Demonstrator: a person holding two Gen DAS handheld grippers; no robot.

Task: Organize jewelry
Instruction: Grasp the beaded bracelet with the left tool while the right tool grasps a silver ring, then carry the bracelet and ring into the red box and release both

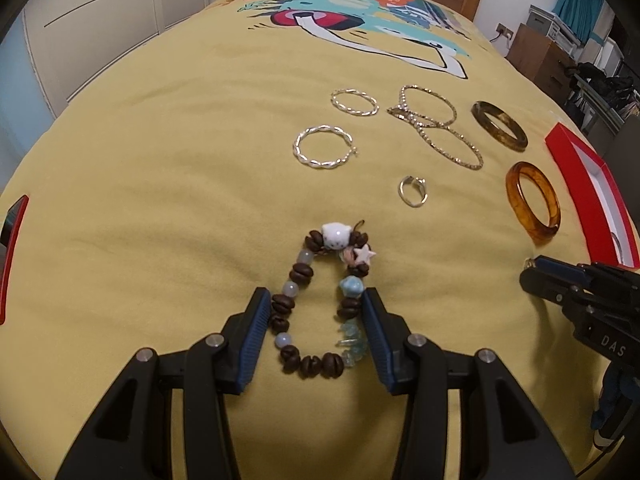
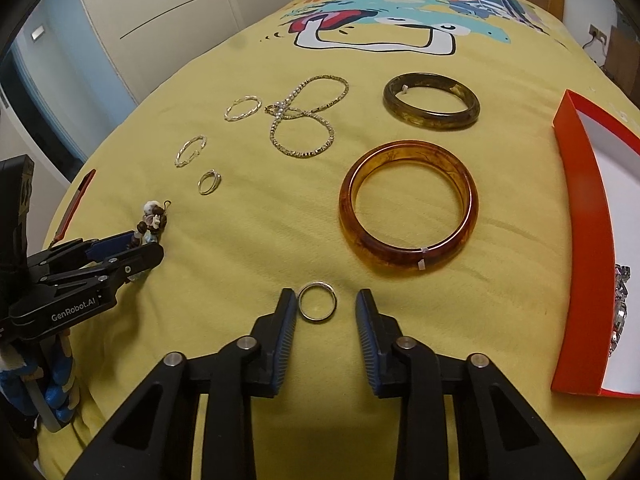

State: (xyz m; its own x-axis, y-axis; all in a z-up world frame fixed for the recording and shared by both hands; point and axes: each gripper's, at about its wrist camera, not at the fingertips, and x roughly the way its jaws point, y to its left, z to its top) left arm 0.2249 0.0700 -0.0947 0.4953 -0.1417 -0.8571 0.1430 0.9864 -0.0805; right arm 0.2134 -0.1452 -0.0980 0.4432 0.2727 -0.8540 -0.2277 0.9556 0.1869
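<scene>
Bedspread [image 1: 160, 160], yellow with a bright cartoon print toward the headboard, carries everything. At its right edge lies one red box [image 2: 576, 216] with a white lining, open, with a sparkly piece [image 2: 620, 308] partly visible inside at its near end. A second red item [image 1: 14, 256] sits at the left edge; what it is cannot be told.

Two thick bangles lie near the box: one amber bangle [image 2: 408, 204] closer to the near edge, one dark olive bangle [image 2: 431, 100] just beyond it, apart from each other. One beaded bracelet [image 1: 320, 304], made of brown beads with pale round beads, a white cat bead and a star, lies toward the near left. One rhinestone chain [image 2: 306, 120] rests in a looped figure-eight near the middle. Two twisted silver hoops lie left of the chain: a nearer hoop [image 1: 323, 147] and a farther hoop [image 1: 354, 102], well apart. Two small rings complete the count: a crossover ring [image 1: 413, 191] between the nearer hoop and the amber bangle, and a plain ring [image 2: 317, 302] close to the near edge.

Left gripper [image 1: 316, 312] straddles the beaded bracelet with its fingers part open, blue pads pressing against the bracelet's two sides so the loop is squeezed narrow; the bracelet rests on the bedspread. Right gripper [image 2: 326, 308] is open wide, the plain ring lying between its fingertips, close against the left pad and clear of the right one.
</scene>
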